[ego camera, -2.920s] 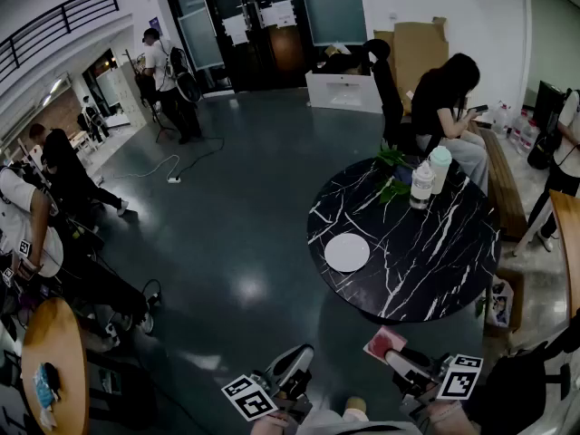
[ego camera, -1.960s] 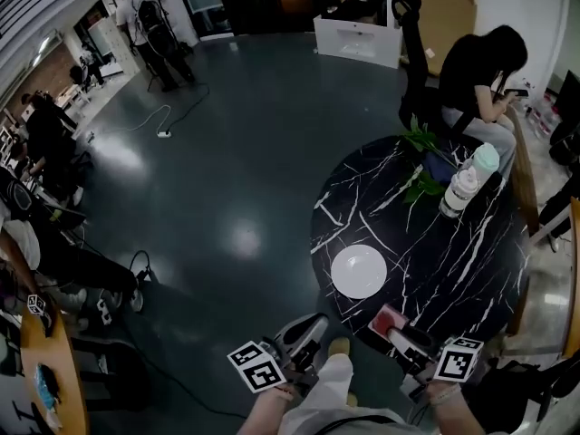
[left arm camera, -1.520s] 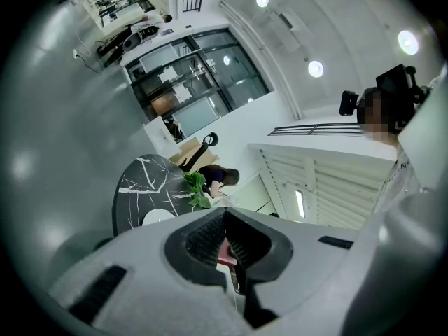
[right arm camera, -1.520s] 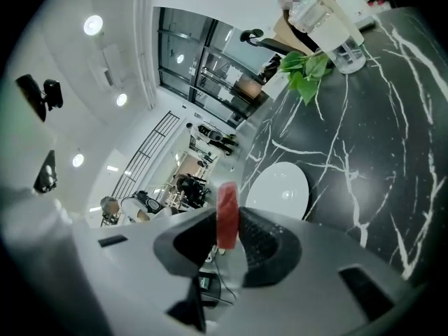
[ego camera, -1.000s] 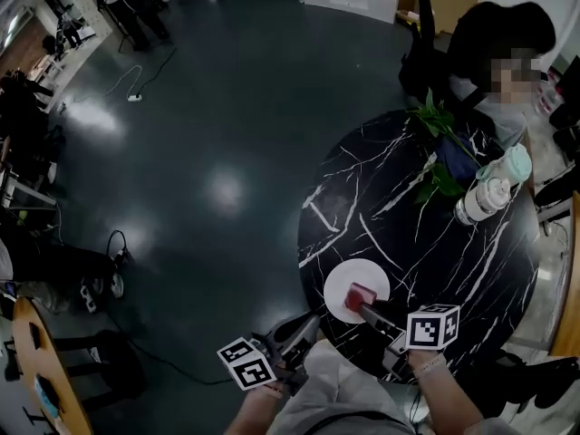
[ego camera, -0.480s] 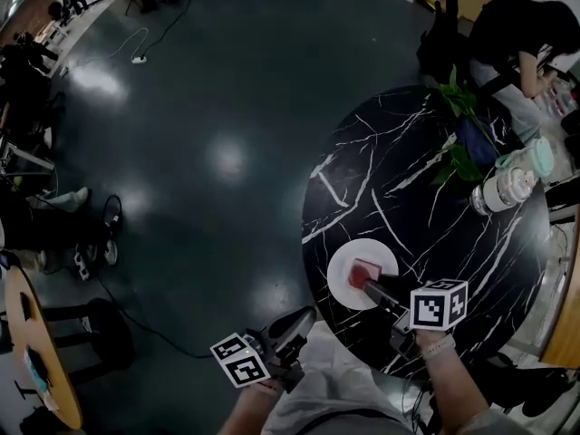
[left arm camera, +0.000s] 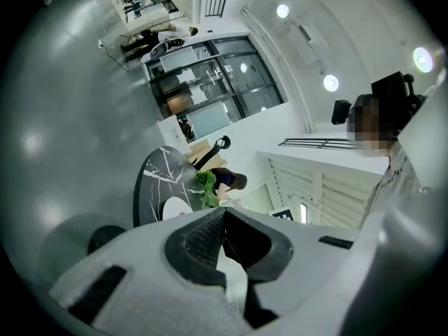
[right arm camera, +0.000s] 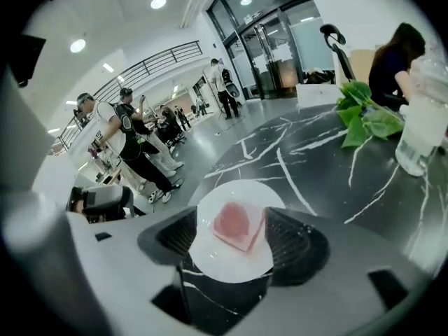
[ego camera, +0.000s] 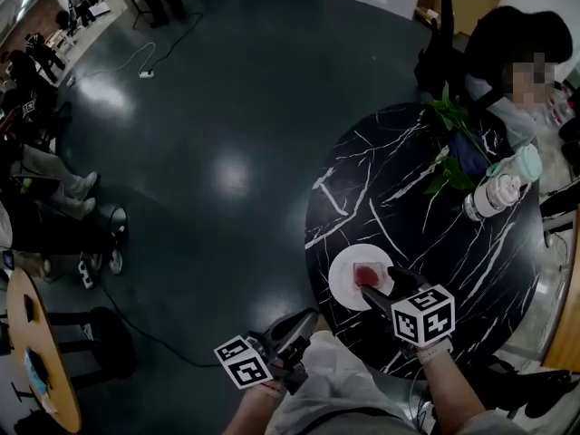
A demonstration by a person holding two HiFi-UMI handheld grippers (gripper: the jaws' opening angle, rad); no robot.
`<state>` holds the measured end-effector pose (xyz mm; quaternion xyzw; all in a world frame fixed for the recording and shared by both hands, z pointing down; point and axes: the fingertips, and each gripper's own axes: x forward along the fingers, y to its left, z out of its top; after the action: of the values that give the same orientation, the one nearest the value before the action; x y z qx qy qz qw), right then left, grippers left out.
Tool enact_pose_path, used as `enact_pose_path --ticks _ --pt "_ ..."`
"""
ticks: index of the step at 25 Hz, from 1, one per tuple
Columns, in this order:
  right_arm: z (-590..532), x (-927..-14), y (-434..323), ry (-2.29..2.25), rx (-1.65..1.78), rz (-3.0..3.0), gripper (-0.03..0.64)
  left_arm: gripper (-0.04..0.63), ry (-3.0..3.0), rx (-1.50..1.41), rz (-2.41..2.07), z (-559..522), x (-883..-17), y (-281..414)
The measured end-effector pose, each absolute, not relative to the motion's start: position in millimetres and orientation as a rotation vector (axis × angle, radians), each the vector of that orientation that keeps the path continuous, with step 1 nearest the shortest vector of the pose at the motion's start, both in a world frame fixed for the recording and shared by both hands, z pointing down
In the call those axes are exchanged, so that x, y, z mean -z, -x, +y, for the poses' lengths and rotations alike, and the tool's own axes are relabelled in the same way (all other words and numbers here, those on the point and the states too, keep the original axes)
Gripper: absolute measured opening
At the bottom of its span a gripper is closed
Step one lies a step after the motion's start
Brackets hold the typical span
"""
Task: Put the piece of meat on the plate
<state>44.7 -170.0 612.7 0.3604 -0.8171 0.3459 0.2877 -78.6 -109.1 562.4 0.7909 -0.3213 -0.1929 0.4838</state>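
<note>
The pink-red piece of meat (ego camera: 366, 275) lies on the small white plate (ego camera: 346, 281) near the front edge of the black marble table (ego camera: 426, 234). My right gripper (ego camera: 372, 285) points down at it. Its jaws are opening and stand wide on either side of the meat (right arm camera: 236, 224), with the pads off it. The plate's rim (right arm camera: 231, 263) shows between the jaws. My left gripper (ego camera: 297, 326) hangs off the table's front left over the floor, held level, its tips together on nothing (left arm camera: 224, 212).
A clear bottle and a capped cup (ego camera: 497, 191) stand at the table's far right beside a green plant (ego camera: 453, 143). A person sits behind the table (ego camera: 507, 53). A round wooden table (ego camera: 36, 352) is at the far left, and people stand across the dark floor.
My right gripper carried the meat over the plate, rolled its wrist and opened its jaws. The meat now lies flat on the plate. The left gripper has hardly moved.
</note>
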Motion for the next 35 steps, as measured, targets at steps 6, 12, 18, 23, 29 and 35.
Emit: enact_pose_path --ticks 6,12,18,23,29,35 --pt "-172 -552 -57 -1.042 -0.906 -2.312 0.276 0.009 -2.004 0.473 -0.781 -116 -529 78" --pt "-155 -502 -67 -1.043 -0.984 -2.465 0.274 0.009 -2.098 0.478 -0.769 -128 -489 71" --pt "-130 -492 -65 -0.956 -1.089 -2.543 0.077 0.009 -2.145 0.453 -0.739 -133 -471 54" --pt "-112 -474 -61 -0.919 -1.083 -2.644 0.02 0.009 -2.137 0.422 -0.665 -119 -472 24" --pt "-112 -464 -59 -0.921 -1.0 -2.705 0.012 0.009 -2.175 0.405 -0.647 -125 -467 18" --pt "-113 -461 -65 -0.942 -1.026 -2.715 0.012 0.009 -2.187 0.429 -0.682 -134 -461 29"
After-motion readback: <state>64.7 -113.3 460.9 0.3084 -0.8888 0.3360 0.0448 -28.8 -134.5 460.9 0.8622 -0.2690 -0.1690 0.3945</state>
